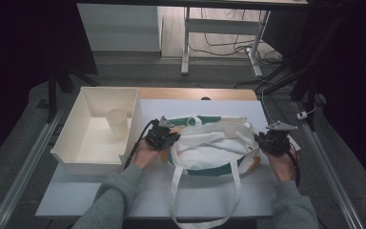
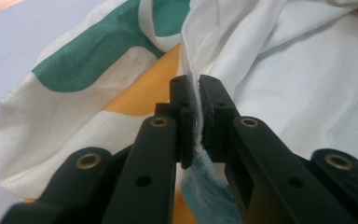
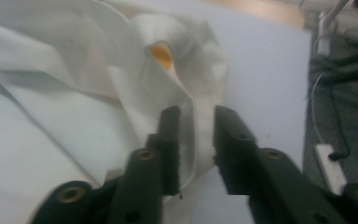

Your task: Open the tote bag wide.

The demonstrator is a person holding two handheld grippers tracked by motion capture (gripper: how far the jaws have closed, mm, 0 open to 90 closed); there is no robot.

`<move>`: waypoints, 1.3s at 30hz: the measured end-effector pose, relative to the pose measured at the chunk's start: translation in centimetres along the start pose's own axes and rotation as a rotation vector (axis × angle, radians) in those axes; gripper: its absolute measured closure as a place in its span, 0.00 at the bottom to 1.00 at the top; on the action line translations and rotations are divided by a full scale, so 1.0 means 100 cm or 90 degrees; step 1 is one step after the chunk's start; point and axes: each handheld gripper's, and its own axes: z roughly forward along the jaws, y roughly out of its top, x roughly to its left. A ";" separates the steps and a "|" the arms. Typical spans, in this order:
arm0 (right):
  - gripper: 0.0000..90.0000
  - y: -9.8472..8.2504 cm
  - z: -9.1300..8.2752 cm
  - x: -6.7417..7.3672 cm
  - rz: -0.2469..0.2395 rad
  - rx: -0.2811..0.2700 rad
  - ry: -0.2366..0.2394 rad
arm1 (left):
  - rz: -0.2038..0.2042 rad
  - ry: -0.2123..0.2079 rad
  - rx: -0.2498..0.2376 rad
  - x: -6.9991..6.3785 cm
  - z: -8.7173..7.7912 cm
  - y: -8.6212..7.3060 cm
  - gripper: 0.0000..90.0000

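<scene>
A white cloth tote bag [image 1: 209,143] with green and orange patches lies on the white table top [image 1: 147,200], its long straps [image 1: 175,188] trailing toward the front edge. My left gripper [image 1: 171,138] is at the bag's left rim. In the left gripper view it [image 2: 196,86] is shut on a thin fold of the bag's white edge [image 2: 192,70]. My right gripper [image 1: 262,141] is at the bag's right rim. In the right gripper view its jaws [image 3: 196,114] stand apart, with the bag's edge [image 3: 186,100] loose between them, lying against one jaw only.
A white open bin [image 1: 71,138] stands to the left of the bag, and a pale cup [image 1: 116,121] stands upright inside it. A wooden strip [image 1: 195,93] runs along the table's far edge. Cables [image 1: 310,112] lie on the floor at the right.
</scene>
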 end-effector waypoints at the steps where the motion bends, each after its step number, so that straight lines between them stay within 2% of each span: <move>1: 0.71 0.004 -0.009 0.004 -0.008 -0.021 -0.001 | -0.001 -0.001 -0.001 0.000 0.000 0.000 0.93; 4: 0.65 0.014 -0.027 0.014 -0.026 -0.055 0.023 | 0.001 -0.003 -0.002 -0.001 -0.001 0.000 0.93; 7: 0.60 0.025 -0.038 0.034 -0.053 -0.071 0.090 | 0.000 -0.004 -0.004 -0.002 -0.002 0.000 0.93; 10: 0.56 0.032 -0.036 0.059 -0.088 -0.056 0.155 | 0.003 -0.005 -0.004 -0.002 -0.003 0.000 0.93; 15: 0.54 0.034 -0.022 0.099 -0.148 -0.017 0.243 | 0.008 -0.007 -0.006 -0.004 -0.005 0.000 0.92; 19: 0.54 0.031 -0.008 0.123 -0.185 0.024 0.282 | 0.011 -0.008 -0.007 -0.005 -0.005 0.000 0.92; 23: 0.51 0.028 0.004 0.138 -0.203 0.060 0.314 | 0.015 -0.009 -0.006 -0.006 -0.005 0.000 0.92; 26: 0.50 0.026 0.012 0.147 -0.223 0.081 0.328 | 0.014 -0.010 -0.005 -0.006 -0.005 0.000 0.92; 30: 0.50 0.023 0.024 0.152 -0.218 0.105 0.339 | 0.016 -0.011 -0.005 -0.006 -0.005 0.000 0.92; 33: 0.52 0.018 0.033 0.158 -0.227 0.131 0.344 | 0.016 -0.013 -0.005 -0.006 -0.005 0.000 0.92; 36: 0.59 0.012 0.040 0.164 -0.242 0.157 0.345 | 0.018 -0.014 -0.004 -0.006 -0.005 0.000 0.92; 39: 0.75 0.007 0.044 0.169 -0.259 0.161 0.324 | 0.017 -0.014 -0.004 -0.006 -0.005 0.000 0.92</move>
